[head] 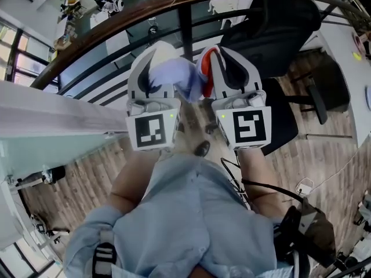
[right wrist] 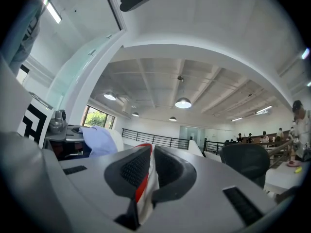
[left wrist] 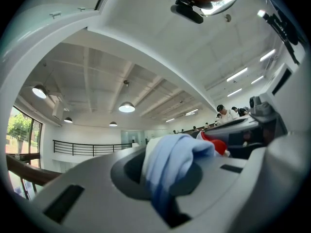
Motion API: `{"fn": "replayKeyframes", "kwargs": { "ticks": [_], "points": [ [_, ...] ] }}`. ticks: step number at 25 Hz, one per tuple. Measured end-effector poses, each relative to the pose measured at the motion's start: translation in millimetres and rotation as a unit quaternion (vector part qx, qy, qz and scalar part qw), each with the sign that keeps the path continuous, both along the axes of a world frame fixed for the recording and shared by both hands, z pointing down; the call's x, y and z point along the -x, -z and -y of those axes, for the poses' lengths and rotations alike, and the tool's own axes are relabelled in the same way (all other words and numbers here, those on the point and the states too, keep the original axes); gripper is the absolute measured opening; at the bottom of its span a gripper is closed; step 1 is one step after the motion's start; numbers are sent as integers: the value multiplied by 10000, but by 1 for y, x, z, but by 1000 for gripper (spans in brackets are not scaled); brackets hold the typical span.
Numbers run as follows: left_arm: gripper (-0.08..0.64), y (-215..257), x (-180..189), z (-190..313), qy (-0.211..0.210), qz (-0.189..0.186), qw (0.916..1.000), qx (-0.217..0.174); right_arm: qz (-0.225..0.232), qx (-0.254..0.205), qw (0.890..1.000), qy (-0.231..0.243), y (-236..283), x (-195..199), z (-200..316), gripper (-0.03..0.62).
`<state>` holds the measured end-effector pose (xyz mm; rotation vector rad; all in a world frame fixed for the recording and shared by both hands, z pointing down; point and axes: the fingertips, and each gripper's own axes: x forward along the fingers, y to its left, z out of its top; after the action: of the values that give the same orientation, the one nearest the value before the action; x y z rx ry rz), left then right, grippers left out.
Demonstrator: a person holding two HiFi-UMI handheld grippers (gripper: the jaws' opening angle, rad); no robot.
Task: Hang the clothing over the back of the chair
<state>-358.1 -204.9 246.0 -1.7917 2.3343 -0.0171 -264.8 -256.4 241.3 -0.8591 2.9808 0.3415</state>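
I hold both grippers up side by side in front of me, pointing roughly level. Bunched between them is the clothing, light blue with red and white parts. My left gripper is shut on a light blue fold that bulges out of its jaws. On the garment's red and white edge my right gripper is shut. In the right gripper view the blue part shows at the left. The black office chair stands just beyond and to the right of the grippers, its back facing me.
A curved wooden handrail over a glass balustrade runs right behind the grippers. A white ledge lies at the left. The chair's base and legs stand on wooden flooring, with cables at the lower right. A desk edge is at the far right.
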Motion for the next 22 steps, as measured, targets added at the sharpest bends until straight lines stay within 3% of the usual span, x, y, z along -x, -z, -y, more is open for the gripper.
{"fn": "replayKeyframes", "kwargs": {
  "ticks": [5, 15, 22],
  "points": [
    [26, -6, 12, 51, -344, 90, 9993, 65, -153, 123, 9995, -245, -2, 10, 37, 29],
    [26, 3, 47, 174, -1104, -191, 9933, 283, -248, 319, 9967, -708, 7, 55, 130, 29],
    [26, 48, 54, 253, -1533, 103, 9881, 42, -277, 115, 9922, -1208, 50, 65, 209, 29]
  ]
}}
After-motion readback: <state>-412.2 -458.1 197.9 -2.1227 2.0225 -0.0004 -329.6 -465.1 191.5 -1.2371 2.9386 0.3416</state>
